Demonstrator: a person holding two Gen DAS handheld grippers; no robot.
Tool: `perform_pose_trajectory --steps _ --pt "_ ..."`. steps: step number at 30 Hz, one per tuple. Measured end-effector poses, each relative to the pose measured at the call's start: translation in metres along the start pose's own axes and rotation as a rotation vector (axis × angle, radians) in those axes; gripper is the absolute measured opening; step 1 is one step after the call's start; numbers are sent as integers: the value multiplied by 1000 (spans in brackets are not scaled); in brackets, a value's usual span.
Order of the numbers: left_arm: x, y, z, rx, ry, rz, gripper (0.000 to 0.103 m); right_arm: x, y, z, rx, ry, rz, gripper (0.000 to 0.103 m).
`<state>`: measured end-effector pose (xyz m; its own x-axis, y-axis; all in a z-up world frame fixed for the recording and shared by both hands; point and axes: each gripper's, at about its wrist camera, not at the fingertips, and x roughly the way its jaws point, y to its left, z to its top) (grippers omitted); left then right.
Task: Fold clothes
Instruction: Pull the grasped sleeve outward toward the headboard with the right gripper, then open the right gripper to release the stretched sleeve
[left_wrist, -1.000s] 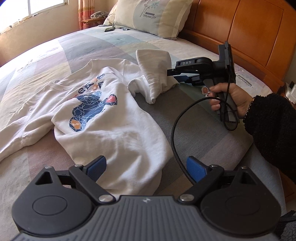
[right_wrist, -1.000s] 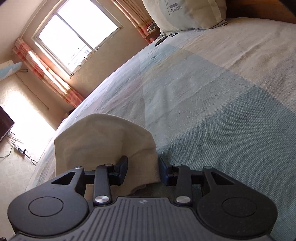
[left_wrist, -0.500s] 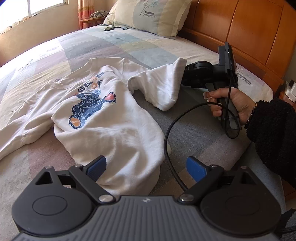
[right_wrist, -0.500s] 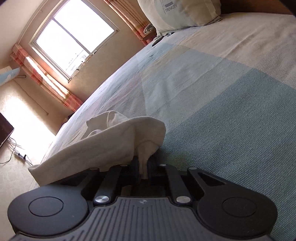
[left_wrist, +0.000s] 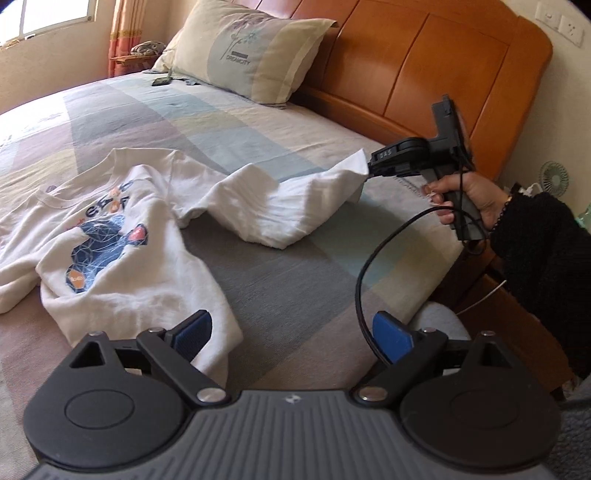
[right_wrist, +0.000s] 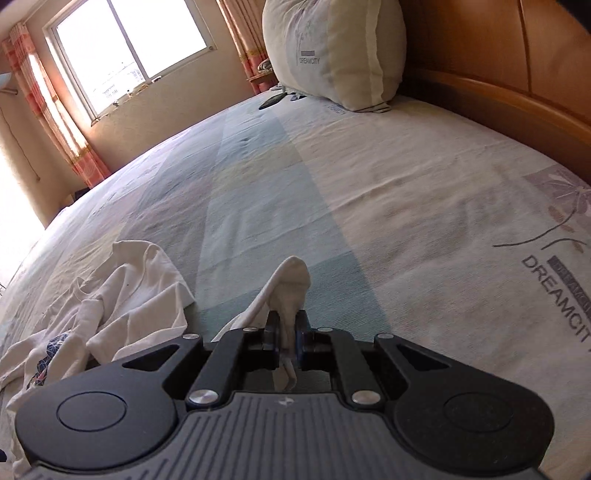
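A white sweatshirt (left_wrist: 122, 258) with a blue and orange print lies face up on the bed. My right gripper (left_wrist: 369, 168) is shut on the cuff of its sleeve (left_wrist: 295, 206) and holds it stretched out toward the headboard, above the sheet. In the right wrist view the cuff (right_wrist: 291, 288) sticks up between the shut fingers of the right gripper (right_wrist: 287, 339), and the shirt's body (right_wrist: 122, 295) lies at the left. My left gripper (left_wrist: 291, 332) is open and empty, low over the shirt's hem.
The bed (left_wrist: 295, 288) has a patchwork sheet. A pillow (left_wrist: 251, 55) leans on the wooden headboard (left_wrist: 424, 70). A phone (left_wrist: 161, 81) lies near the pillow. The right gripper's black cable (left_wrist: 365, 266) hangs between the two grippers. The bed's right edge is close.
My right gripper shut on the sleeve's cuff and pulled it out to the right, toward the headboard. The sleeve unfolded from a bunch into a stretched length. My left gripper stayed open.
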<state>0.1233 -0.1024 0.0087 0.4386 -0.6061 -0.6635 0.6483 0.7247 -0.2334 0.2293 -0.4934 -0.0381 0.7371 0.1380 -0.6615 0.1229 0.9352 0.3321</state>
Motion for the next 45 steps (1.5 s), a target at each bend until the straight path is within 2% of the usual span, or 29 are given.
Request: perform_pose_trajectory --steps 2,4,11,28,34,36,39,45 --pt "-5 -4 4 10 -25 -33 94 -4 -15 6 -1 16 -45 12" --pt "-9 -8 6 27 -34 -31 95 -5 -30 9 -8 35 -91 12" --pt "0 -4 6 7 6 61 95 -12 -62 30 -14 53 -194 12" --pt "7 6 9 -12 30 105 95 -24 -109 100 -7 -60 -481 11" --pt "8 9 12 -3 32 108 95 2 -102 91 -42 69 -548 22" --pt "10 11 13 -3 32 119 95 5 -86 87 -93 52 -503 23" --pt "10 16 15 -3 25 133 95 16 -52 91 -159 34 -372 23" --pt "11 33 19 -21 16 152 95 66 43 97 -336 73 -69 23"
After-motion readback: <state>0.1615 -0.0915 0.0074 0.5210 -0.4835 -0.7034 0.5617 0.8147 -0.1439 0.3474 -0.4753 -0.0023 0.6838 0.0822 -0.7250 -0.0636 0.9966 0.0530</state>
